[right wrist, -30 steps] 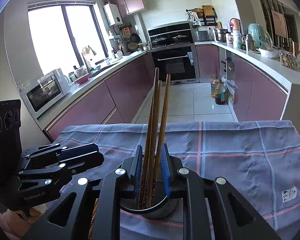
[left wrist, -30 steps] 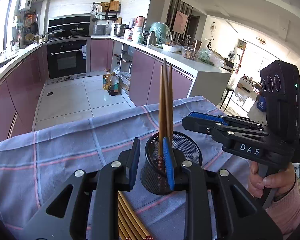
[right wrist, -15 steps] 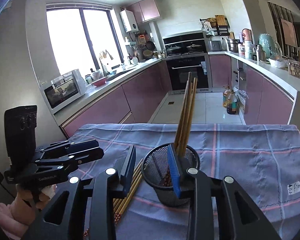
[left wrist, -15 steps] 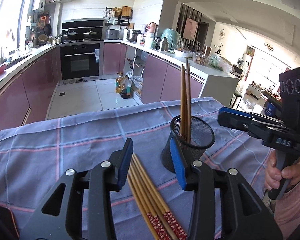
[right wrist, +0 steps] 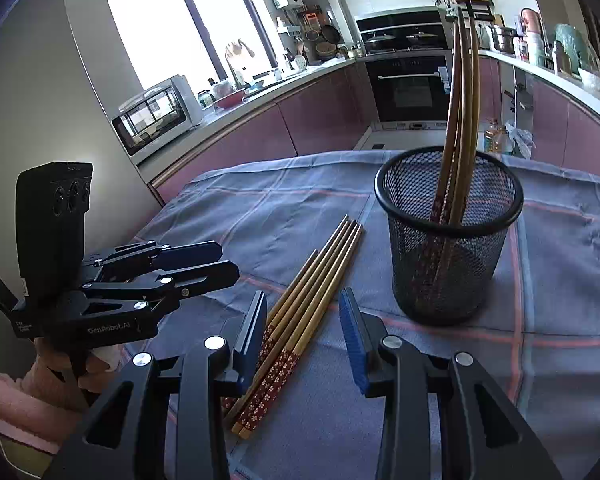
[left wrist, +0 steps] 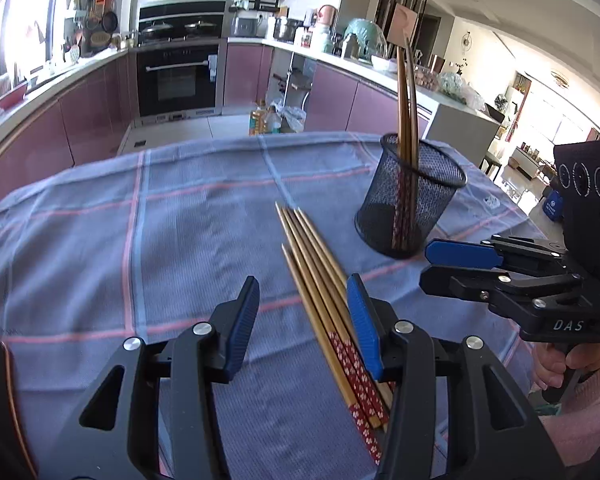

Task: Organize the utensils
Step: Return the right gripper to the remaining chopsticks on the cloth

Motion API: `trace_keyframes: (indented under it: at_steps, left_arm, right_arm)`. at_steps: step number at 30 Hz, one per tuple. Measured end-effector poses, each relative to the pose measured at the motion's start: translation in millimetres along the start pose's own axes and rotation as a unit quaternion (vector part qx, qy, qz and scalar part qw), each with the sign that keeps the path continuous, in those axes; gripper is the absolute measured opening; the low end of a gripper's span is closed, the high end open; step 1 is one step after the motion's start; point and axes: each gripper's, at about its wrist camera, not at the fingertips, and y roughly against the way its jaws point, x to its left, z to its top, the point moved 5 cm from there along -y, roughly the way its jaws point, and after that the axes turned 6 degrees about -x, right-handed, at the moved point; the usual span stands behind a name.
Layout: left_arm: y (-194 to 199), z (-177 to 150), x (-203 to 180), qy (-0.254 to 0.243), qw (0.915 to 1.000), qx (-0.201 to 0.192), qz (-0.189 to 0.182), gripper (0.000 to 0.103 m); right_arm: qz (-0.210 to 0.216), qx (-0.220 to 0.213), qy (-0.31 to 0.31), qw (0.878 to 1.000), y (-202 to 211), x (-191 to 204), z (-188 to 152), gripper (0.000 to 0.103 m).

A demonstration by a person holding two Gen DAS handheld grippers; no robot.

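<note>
A black mesh cup [left wrist: 410,196] [right wrist: 448,232] stands on the blue checked cloth and holds three upright wooden chopsticks [left wrist: 406,92] [right wrist: 462,92]. Several more chopsticks [left wrist: 320,272] [right wrist: 312,288] with red patterned ends lie flat on the cloth beside the cup. My left gripper [left wrist: 302,316] is open and empty, above the lying chopsticks' red ends; it also shows in the right wrist view [right wrist: 216,266]. My right gripper [right wrist: 304,328] is open and empty over the same bundle, left of the cup; it also shows in the left wrist view [left wrist: 432,266].
The cloth [left wrist: 140,220] covers a table with its far edge toward the kitchen floor. Kitchen counters, an oven [left wrist: 178,76] and a microwave [right wrist: 156,114] stand well beyond the table.
Both grippers have pulled back from the mesh cup and opened wide. The three chopsticks stay standing in the cup. The bundle on the cloth has come into full view.
</note>
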Motion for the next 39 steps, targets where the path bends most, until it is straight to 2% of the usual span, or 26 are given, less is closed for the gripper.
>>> trace_keyframes:
  at_steps: [14,31,39]
  left_arm:
    - [-24,-36,-3,0.002,0.9988,0.049,0.005,0.045]
    - [-30,-44,-3,-0.003,0.9981,0.059,0.02,0.045]
    - [-32,-45,-1,-0.007,0.998,0.059,0.024,0.042]
  right_arm:
    - [-0.012,0.039,-0.019,0.999,-27,-3,-21,0.035]
    - [-0.03,0.052,-0.014,0.998,-46,-7,-23,0.035]
    - [-0.042,0.058,-0.005,0.997,-50,-7,-23,0.032]
